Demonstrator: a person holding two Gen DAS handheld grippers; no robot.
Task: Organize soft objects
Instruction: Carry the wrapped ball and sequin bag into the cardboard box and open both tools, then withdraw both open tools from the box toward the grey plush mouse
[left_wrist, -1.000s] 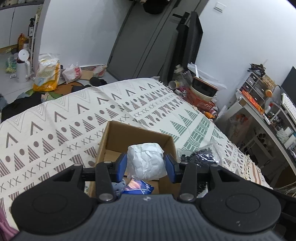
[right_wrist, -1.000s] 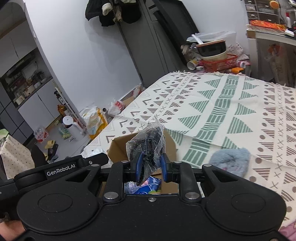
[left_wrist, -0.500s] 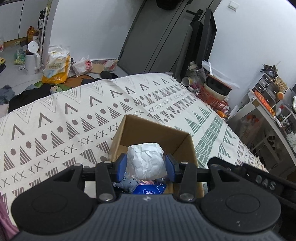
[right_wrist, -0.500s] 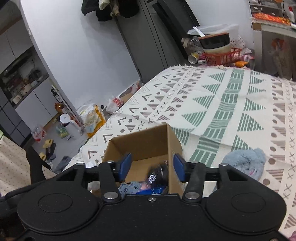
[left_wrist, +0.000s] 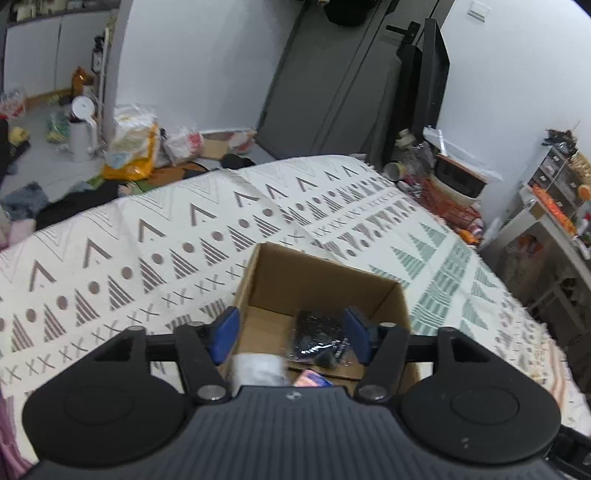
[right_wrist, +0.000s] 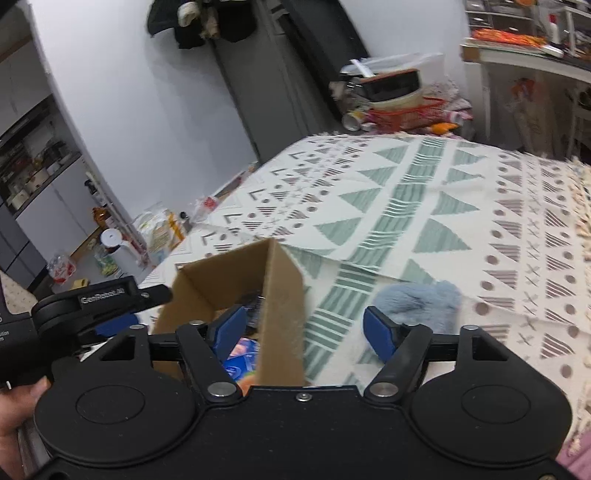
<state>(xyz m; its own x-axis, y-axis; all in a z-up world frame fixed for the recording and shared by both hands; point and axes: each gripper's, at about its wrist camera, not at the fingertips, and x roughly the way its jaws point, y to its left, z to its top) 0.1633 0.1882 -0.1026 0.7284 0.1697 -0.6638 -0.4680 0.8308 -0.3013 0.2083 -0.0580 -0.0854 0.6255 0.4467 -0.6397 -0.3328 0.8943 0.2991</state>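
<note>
Left gripper: we see the blue fingers spread wide, nothing between them. It hangs over the cardboard box, which sits on the patterned bedspread. Inside the box: the white crumpled bundle at 6 o'clock, just below the left finger, partly cut off by the gripper body; the black item in clear plastic on the box floor at about 3 o'clock, close to the right finger; a blue packet peeking out below it.

Right gripper: fingers also wide apart, holding nothing. The box's near corner sits between them; the left finger is over the box opening, the right one is outside it. We see blue and orange packaging in the box. A fluffy grey-blue soft object lies on the bedspread at 2 o'clock from the right finger, just beyond it, outside the box.

At 9 o'clock in the right view: the left gripper and part of a hand.
</note>
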